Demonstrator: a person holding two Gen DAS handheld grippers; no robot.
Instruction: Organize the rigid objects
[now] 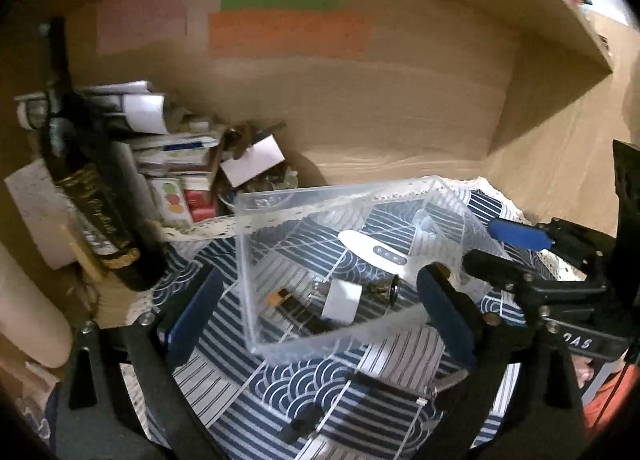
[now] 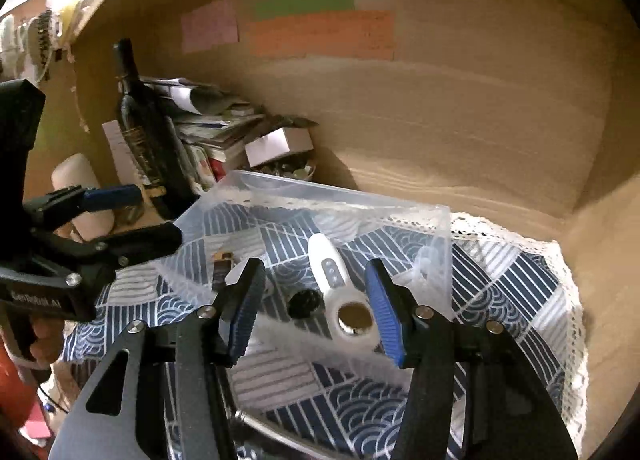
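Right claw (image 2: 312,304) gapes empty over the clear bin's (image 2: 280,190) near rim; left claw (image 1: 320,300) spread wide.

A clear plastic bin (image 1: 352,260) sits on a blue-and-white patterned cloth (image 1: 304,388) with a lace edge, spread over the wooden surface (image 1: 560,176). Inside the bin lie a white oblong device (image 1: 374,250) with small buttons, a white plug adapter (image 1: 340,300), a dark rectangular item (image 1: 288,300) with a gold end, and a small metallic part (image 1: 390,288).

The left hand-held gripper (image 1: 316,312) is spread wide, its blue-padded fingers (image 1: 446,312) on either side of the bin's near end. The right hand-held gripper (image 1: 504,248) reaches in from the right, its jaws apart at the bin's right wall.

At the left stand a dark wine bottle (image 1: 92,196) and a heap of papers and boxes (image 1: 176,156). Coloured paper strips (image 1: 288,32) hang on the back wall.
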